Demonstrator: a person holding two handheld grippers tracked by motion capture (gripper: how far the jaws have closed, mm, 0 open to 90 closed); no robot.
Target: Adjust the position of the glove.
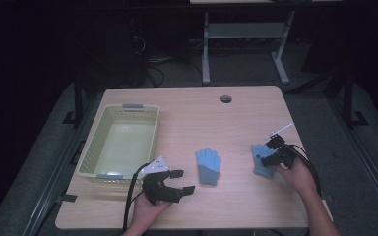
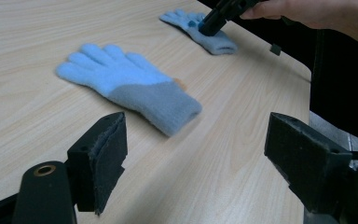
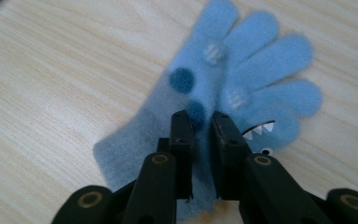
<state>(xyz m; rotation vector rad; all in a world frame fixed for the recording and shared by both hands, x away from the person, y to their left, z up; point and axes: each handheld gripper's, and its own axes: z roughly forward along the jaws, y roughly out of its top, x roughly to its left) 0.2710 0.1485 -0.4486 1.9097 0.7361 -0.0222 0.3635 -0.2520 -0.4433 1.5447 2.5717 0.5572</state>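
Patterned glove [image 3: 223, 88] pinched between right claw [image 3: 200, 126] pads (flat on table [image 3: 51, 93]).

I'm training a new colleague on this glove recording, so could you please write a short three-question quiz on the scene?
1. True or false: the right gripper is closed on the dotted glove.
2. Which gripper has its jaws wide apart? A) left B) right C) both
3. What container stands on the table, to the left of the plain glove?

Key
1. True: in the right gripper view the jaws pinch the glove's fabric.
2. A: the left gripper is open above bare wood, short of the plain glove.
3. The basket, a pale slatted one with nothing visible in it.
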